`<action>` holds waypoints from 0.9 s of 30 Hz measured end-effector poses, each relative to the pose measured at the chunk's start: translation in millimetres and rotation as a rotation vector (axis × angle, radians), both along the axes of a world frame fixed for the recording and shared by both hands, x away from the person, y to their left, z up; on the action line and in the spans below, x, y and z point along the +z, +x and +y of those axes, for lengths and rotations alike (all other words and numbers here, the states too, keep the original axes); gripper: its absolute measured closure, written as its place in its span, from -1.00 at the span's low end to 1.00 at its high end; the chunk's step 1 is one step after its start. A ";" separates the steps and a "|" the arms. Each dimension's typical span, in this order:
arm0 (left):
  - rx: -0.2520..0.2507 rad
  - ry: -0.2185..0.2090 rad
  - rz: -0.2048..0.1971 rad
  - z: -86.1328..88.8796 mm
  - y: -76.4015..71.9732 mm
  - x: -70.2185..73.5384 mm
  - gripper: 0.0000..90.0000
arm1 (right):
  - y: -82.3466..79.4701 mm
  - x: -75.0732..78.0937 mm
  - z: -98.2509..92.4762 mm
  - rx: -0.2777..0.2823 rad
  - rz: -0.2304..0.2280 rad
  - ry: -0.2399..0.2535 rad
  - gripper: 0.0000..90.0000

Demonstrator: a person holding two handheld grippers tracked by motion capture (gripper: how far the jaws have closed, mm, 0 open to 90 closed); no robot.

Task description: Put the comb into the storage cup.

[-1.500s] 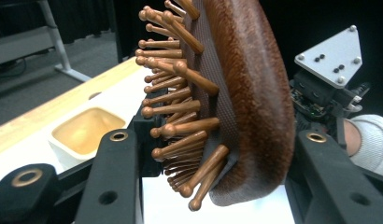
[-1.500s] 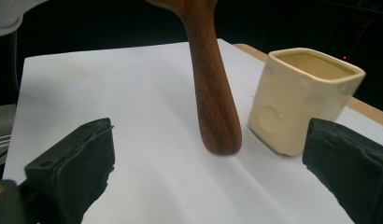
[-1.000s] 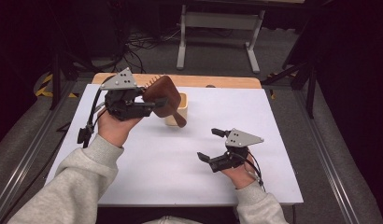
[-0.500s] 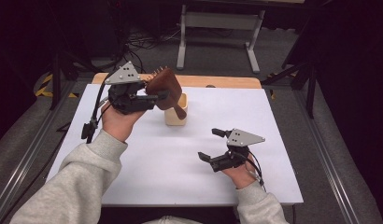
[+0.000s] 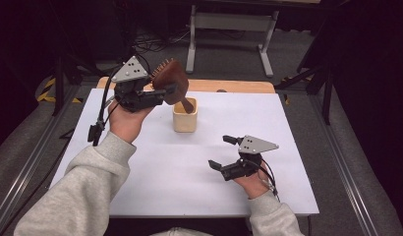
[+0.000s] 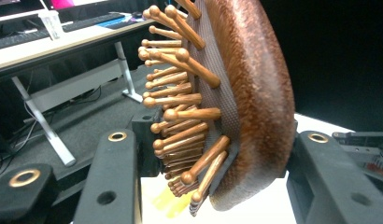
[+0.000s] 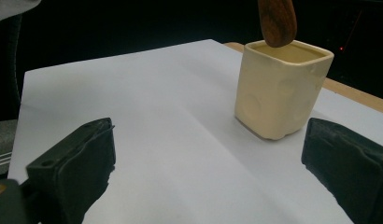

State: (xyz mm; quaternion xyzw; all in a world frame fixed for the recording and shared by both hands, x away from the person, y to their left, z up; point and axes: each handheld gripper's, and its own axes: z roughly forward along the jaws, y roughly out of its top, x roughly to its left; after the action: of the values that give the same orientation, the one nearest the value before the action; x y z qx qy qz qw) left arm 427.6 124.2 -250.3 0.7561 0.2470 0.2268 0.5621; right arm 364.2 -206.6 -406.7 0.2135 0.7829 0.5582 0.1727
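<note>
Nearest to us, two grey sleeves come in from the bottom edge of the high view. Our right gripper [image 5: 220, 152] rests low on the white table [image 5: 155, 167], near its front right part, with its jaws spread wide and nothing between them. In the right gripper view those two black jaws frame bare white surface, and the cream cup [image 7: 281, 88] stands beyond them, toward the right jaw.

Farther in, at the left, our left gripper [image 5: 167, 92] is raised above the table, its grey three-cornered plate on top. Its jaws are clamped on the head of a wooden hairbrush [image 5: 171, 84]. In the left gripper view the brush's brown back bulges on the right and its round-tipped wooden pins stick out to the left, with a black jaw pressing on each side.

The brush's handle slants down, and its end hangs at the mouth of the cup [image 5: 184, 114], which stands upright near the table's middle, well apart from our right gripper.

Beyond the table's far wooden edge lies dark floor with a metal stand [image 5: 229, 29].
</note>
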 end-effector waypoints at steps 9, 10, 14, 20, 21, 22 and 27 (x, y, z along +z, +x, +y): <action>0.062 0.023 -0.007 -6.7 10.9 -4.3 0.20 | 0.8 -0.5 -0.7 0.002 0.010 0.002 -0.92; 0.064 0.024 -0.005 -7.0 12.4 -5.0 0.20 | 0.8 -0.4 -0.8 0.002 0.008 0.003 -0.92; 0.085 0.011 0.001 -8.0 17.8 -7.4 0.19 | 1.1 -0.4 -1.6 0.002 0.007 0.006 -0.92; 0.105 0.016 0.003 -10.2 23.0 -10.6 0.19 | 1.1 -0.3 -1.8 0.001 0.006 0.004 -0.92; 0.111 0.023 0.003 -10.7 24.7 -11.6 0.19 | 1.0 -0.2 -1.9 0.001 0.005 0.004 -0.92; 0.113 0.024 0.006 -11.0 25.3 -12.3 0.19 | 1.2 -0.2 -2.2 0.002 0.005 0.006 -0.92; 0.125 0.024 0.013 -12.1 29.9 -15.3 0.19 | 1.5 -0.4 -2.4 0.002 0.007 0.008 -0.92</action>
State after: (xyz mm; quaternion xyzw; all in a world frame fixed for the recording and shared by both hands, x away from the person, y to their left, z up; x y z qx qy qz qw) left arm 457.5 112.1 -265.5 0.7474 0.2947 0.2594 0.5359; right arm 365.7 -208.9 -407.1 0.2157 0.7815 0.5607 0.1685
